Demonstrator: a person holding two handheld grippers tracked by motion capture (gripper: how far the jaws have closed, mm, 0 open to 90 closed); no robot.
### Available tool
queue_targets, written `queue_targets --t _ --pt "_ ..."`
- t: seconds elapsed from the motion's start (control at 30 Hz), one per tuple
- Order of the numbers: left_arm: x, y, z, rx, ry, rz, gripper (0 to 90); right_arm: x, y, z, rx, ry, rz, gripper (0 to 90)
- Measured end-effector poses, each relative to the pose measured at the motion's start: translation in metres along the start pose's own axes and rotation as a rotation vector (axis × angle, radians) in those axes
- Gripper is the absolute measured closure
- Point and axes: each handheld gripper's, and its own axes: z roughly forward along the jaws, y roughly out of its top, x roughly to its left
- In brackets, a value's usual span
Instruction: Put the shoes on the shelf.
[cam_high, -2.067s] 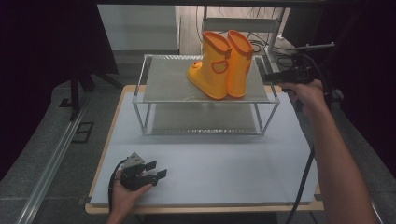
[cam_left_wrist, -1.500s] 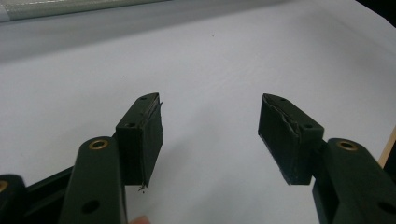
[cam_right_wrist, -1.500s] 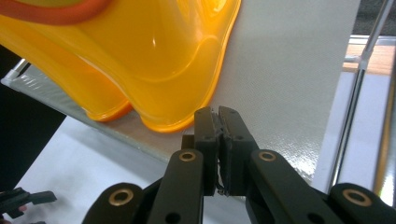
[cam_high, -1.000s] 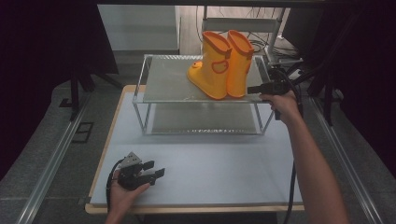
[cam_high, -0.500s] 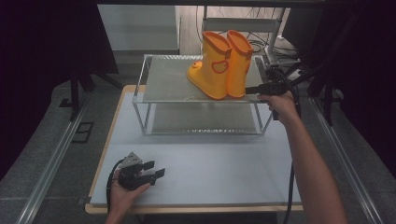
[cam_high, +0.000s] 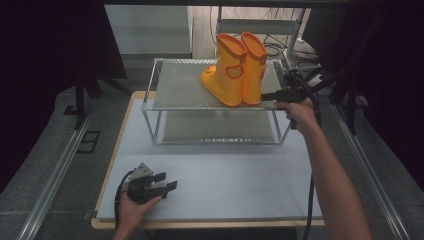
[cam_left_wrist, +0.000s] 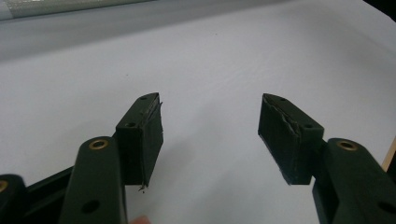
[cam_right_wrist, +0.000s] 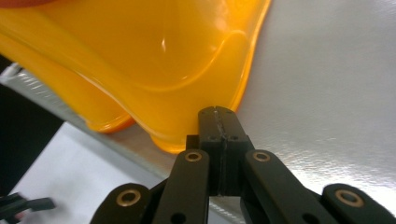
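A pair of glossy orange rubber boots with red-trimmed cuffs (cam_high: 235, 67) stands upright on the top shelf of a clear-walled, metal-framed two-tier rack (cam_high: 170, 95), at the right part of that shelf, toes pointing left and toward the near edge. The rack sits at the far half of the pale grey tabletop (cam_high: 240, 175).

The right hand-held gripper (cam_high: 266, 95) reaches in from the right at shelf height, its tips at the heel of the right-hand boot. In the right gripper view this hand-held gripper (cam_right_wrist: 219, 116) has its two black jaws pressed flat together with nothing between them, and the closed tip meets the lower edge of the orange boot sole (cam_right_wrist: 187, 112) where it rests on the silvery shelf surface (cam_right_wrist: 327, 93). Whether the tip actually presses on the boot or just lies against it I cannot tell.

The left hand-held gripper (cam_high: 165, 182) rests low over the near left part of the tabletop, well apart from the rack. In the left gripper view its jaws stand wide apart (cam_left_wrist: 210, 135) over bare tabletop.
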Motion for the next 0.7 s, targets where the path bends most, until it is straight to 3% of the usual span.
queue_targets --t 0.2,0.43,0.7 --pt "0.0 0.0 0.0 -0.001 -0.002 -0.001 39.8 0.011 0.0 0.005 0.009 0.03 -0.025 89.4" --pt "0.0 0.0 0.0 0.0 -0.004 0.001 39.8 0.014 -0.002 0.006 0.003 0.03 -0.022 89.5" --pt "-0.001 0.001 0.0 -0.001 -0.004 0.004 39.8 0.031 -0.002 0.017 0.018 0.09 -0.055 89.4"
